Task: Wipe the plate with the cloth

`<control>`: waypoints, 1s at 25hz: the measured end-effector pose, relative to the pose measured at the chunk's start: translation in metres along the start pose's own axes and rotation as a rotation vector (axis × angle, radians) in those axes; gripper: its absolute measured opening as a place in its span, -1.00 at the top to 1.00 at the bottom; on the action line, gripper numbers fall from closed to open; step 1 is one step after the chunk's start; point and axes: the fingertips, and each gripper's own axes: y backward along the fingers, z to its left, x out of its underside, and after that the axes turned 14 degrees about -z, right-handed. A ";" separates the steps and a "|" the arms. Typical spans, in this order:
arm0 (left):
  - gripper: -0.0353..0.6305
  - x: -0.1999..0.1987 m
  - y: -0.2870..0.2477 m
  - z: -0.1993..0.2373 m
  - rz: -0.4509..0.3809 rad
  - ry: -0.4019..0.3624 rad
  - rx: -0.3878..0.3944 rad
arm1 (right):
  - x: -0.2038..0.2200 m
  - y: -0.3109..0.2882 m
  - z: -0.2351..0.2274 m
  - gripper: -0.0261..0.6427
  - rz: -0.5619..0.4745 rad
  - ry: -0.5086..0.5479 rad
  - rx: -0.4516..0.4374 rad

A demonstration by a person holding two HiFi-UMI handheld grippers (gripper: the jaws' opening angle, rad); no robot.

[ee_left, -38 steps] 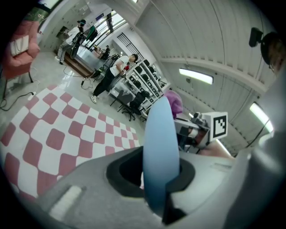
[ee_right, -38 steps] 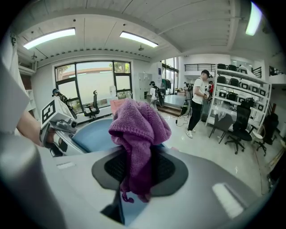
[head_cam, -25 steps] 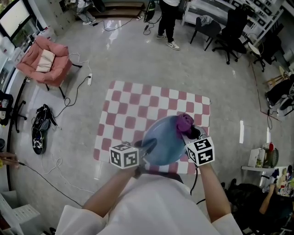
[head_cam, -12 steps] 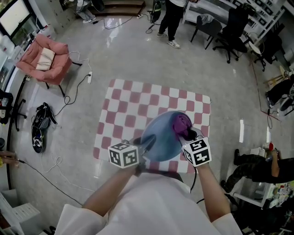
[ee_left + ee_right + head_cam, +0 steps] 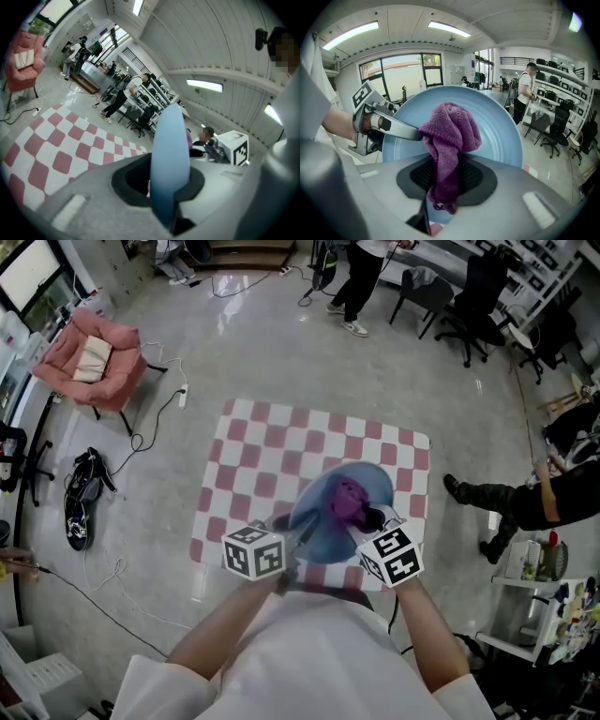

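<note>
A light blue plate is held tilted above the checked cloth. My left gripper is shut on its near left rim; in the left gripper view the plate shows edge-on between the jaws. My right gripper is shut on a purple cloth, which lies against the middle of the plate's face. In the right gripper view the purple cloth hangs from the jaws in front of the plate, and the left gripper reaches in from the left.
A pink-and-white checked cloth covers the table below. A pink armchair and shoes are on the floor at left. People walk at the back and at the right. Office chairs stand far right.
The purple cloth has slid from the plate's far right edge leftward and nearer, toward its middle. My right gripper followed it. The left gripper and plate hardly moved.
</note>
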 end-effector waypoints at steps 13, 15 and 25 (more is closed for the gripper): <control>0.74 0.005 0.003 -0.001 -0.001 -0.001 -0.007 | -0.005 -0.007 0.045 0.60 -0.046 -0.111 -0.112; 0.74 0.005 0.004 0.000 -0.004 -0.001 -0.009 | -0.004 -0.009 0.050 0.60 -0.056 -0.147 -0.121; 0.74 0.003 0.010 0.004 -0.046 0.028 -0.018 | 0.005 -0.011 0.069 0.60 -0.096 -0.336 -0.170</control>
